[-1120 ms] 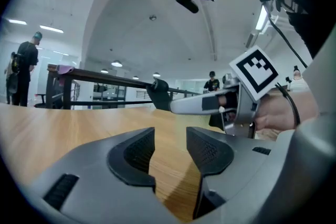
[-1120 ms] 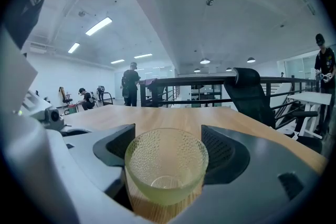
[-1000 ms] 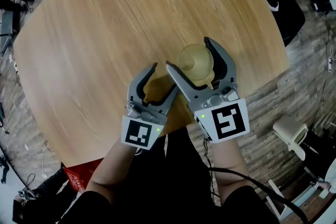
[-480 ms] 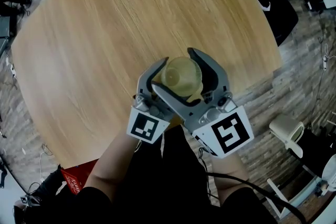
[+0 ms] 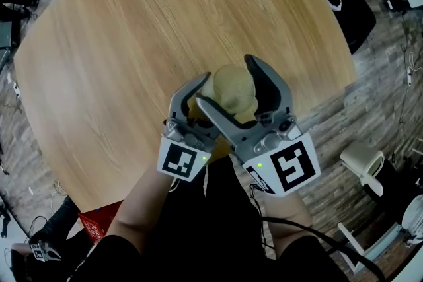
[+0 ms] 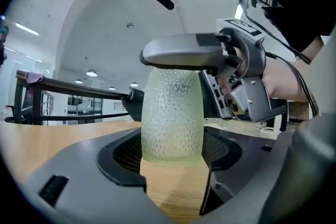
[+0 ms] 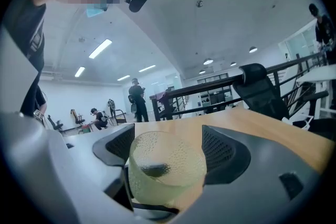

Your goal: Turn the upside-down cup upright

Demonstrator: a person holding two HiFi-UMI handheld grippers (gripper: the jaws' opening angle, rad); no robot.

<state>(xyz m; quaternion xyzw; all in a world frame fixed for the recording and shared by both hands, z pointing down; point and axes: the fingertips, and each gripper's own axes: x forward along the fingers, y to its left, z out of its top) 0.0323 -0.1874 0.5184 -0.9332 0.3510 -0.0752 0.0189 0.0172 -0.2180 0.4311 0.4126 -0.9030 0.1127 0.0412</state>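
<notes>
Left tongs (image 6: 172,150): we are closing them, pads against the cup (image 6: 172,113).
Right tongs (image 7: 167,148): we grip that cup.

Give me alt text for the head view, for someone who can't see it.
Both handheld grippers meet on a bumpy yellow-green cup over a round wooden table. The right gripper grips it while the left gripper is closing its jaws around it.
</notes>
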